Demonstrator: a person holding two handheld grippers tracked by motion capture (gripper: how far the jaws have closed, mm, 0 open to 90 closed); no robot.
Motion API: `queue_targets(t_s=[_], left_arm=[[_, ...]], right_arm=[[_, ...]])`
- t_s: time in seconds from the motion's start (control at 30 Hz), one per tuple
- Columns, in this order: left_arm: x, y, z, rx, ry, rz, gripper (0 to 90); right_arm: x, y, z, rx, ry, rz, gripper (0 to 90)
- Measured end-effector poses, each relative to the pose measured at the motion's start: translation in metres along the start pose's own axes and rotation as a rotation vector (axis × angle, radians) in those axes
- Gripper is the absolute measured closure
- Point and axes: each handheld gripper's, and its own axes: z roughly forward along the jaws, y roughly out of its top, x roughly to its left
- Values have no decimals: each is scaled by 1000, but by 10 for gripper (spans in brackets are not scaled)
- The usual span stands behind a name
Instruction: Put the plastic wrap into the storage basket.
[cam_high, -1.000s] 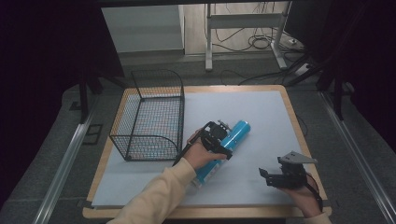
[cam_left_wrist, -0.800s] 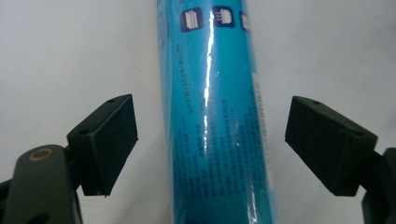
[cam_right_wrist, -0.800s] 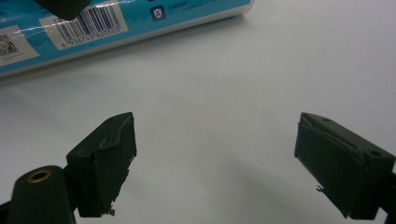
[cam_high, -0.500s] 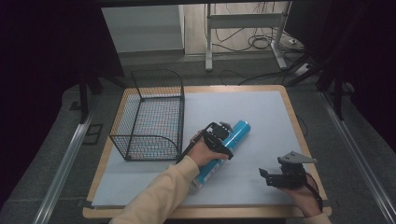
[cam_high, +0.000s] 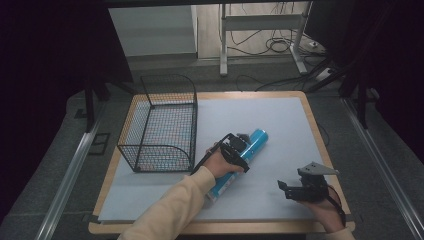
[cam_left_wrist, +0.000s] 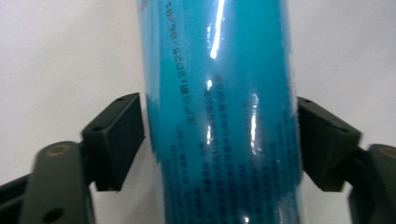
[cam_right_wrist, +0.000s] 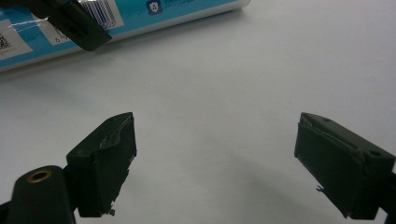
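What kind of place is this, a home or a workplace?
Probably a lab or test room, not a home: a table under a white sheet, dark curtains around it, floor rails, and loose cables behind.

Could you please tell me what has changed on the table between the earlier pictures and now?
The left gripper has sunk slightly onto the lying blue tube, and its jaws have just been closing; they now press both sides of the tube. The tube, the wire basket and the open right gripper have stayed where they were.
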Motion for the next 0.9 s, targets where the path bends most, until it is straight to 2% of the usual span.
queue_targets(t_s=[0.07, 0.33, 0.43, 0.5, 0.6, 0.9], left_arm=[[-1, 0, 0, 1, 1, 4, 292], [2, 2, -2, 17, -17, -18, 303], [3, 3, -4, 31, -4, 1, 307], [2, 4, -5, 30, -4, -2, 308], [4, 5, -11, 21, -18, -7, 309], [4, 9, -31, 9, -28, 28, 311]], right_arm=[[0, 0, 0, 1, 0, -1, 128], [0, 0, 0, 4, -3, 0, 128], [-1, 0, 0, 1, -5, -2, 129], [-1, 0, -1, 0, -5, 0, 130], [-1, 0, -1, -1, -4, 2, 130], [-2, 0, -1, -1, -9, 2, 131]])
